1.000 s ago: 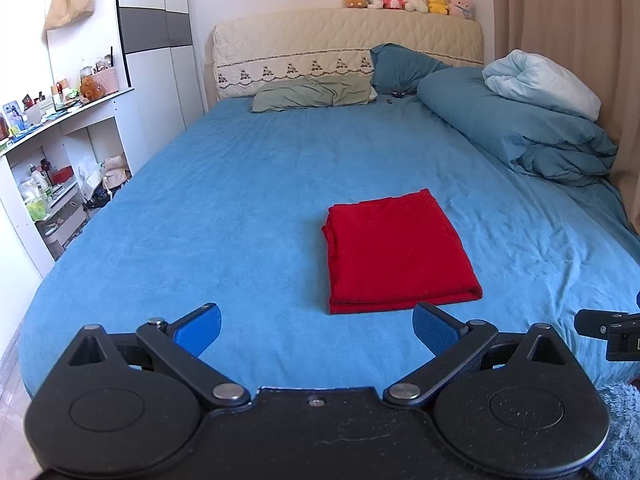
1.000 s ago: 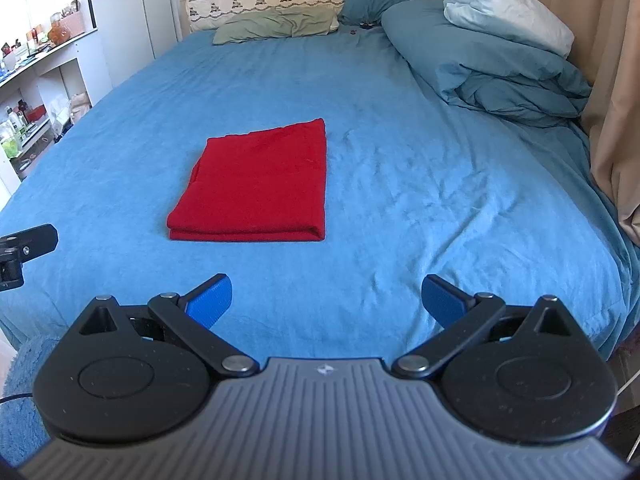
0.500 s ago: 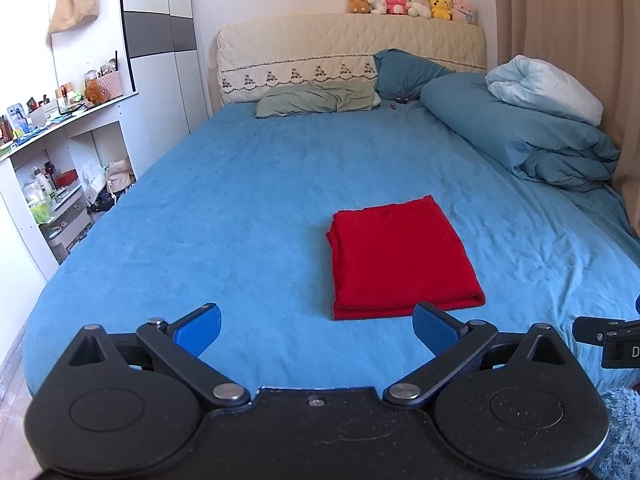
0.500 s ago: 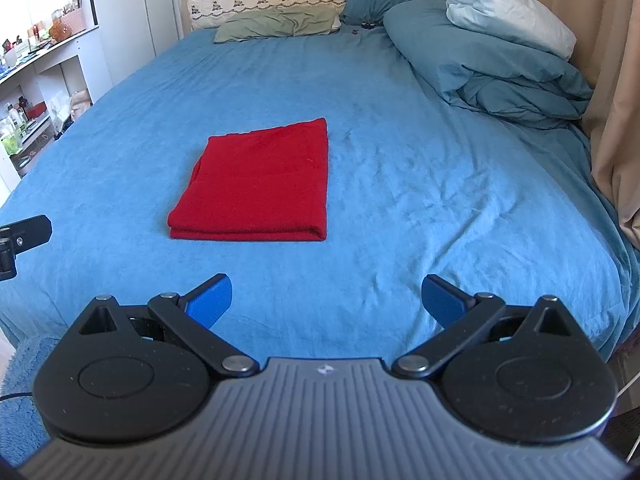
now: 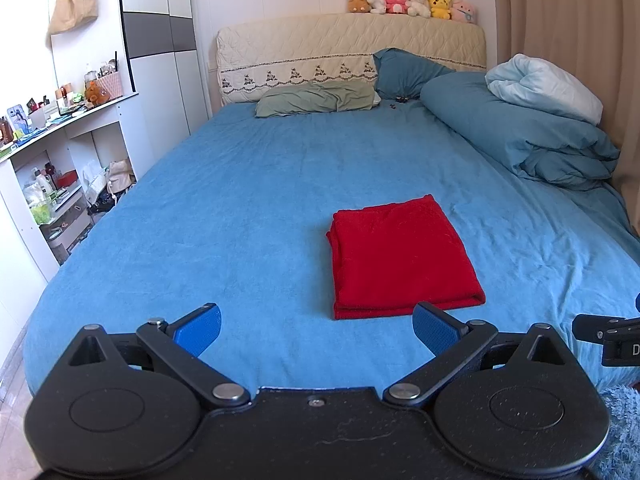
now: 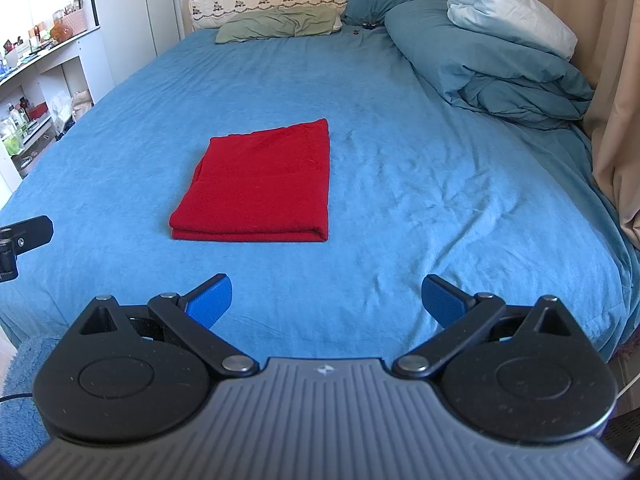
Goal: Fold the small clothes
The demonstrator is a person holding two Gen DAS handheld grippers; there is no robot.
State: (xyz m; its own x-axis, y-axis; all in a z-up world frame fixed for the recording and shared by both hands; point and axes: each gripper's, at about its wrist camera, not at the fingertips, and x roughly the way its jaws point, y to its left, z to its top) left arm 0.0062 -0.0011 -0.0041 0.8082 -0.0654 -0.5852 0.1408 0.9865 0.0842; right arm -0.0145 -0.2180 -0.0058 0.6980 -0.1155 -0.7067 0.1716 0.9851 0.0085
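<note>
Both grippers — left gripper (image 5: pixel 316 326), right gripper (image 6: pixel 326 298) — gape, released; folded red cloth (image 6: pixel 260 184) lies on bed (image 6: pixel 400 160).

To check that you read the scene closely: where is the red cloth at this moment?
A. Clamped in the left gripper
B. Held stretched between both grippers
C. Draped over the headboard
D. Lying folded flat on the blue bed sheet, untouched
D: the red cloth lies as a neat folded rectangle on the blue bed sheet, while the left gripper and the right gripper stand open, short of it.
</note>
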